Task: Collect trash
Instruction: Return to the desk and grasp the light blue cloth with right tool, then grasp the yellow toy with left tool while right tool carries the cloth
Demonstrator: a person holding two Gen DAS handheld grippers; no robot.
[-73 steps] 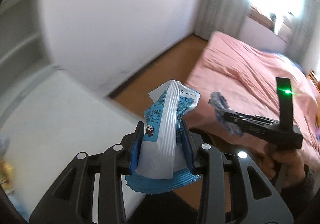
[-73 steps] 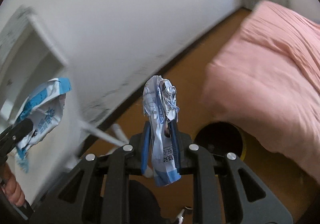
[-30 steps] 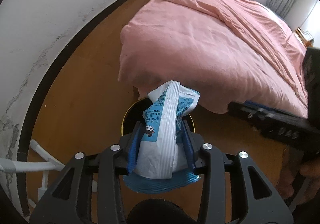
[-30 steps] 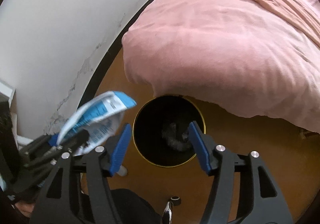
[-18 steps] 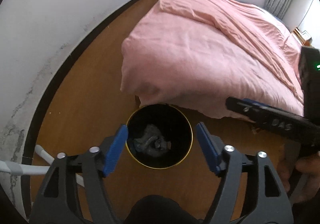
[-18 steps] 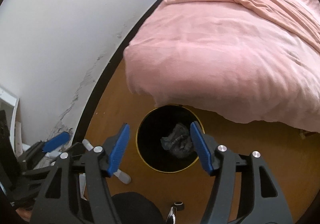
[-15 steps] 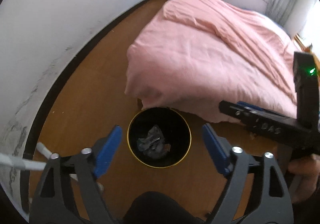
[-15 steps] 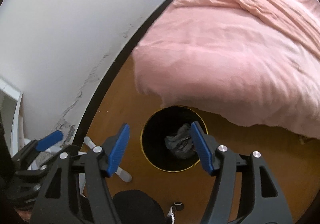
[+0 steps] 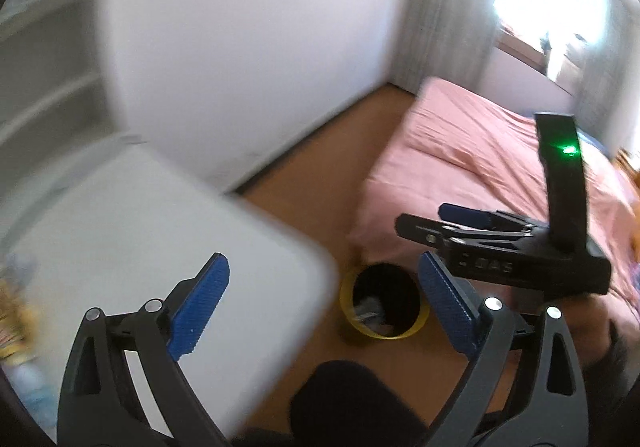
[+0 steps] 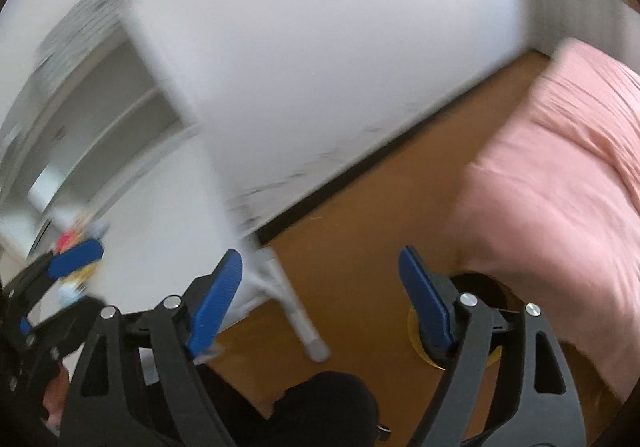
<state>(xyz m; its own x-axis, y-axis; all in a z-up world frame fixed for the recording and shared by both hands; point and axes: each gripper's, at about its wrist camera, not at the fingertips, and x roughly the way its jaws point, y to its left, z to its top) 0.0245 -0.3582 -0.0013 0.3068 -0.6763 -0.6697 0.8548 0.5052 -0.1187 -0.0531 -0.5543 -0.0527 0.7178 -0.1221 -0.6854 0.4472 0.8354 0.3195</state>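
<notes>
While each gripper (image 9: 320, 299) (image 10: 320, 295) gapes empty, white table (image 9: 132, 231) meets wooden floor (image 10: 360, 223)

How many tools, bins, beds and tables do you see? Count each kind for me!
Tools: 2 (left tool, right tool, both open and empty)
Trash bin: 1
Bed: 1
Table: 1
Total: 5

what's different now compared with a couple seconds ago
Both wrappers were let go into the bin: the left gripper and right gripper now stand open and empty, swung up toward the white table. Bin and pink bed stayed put.
</notes>
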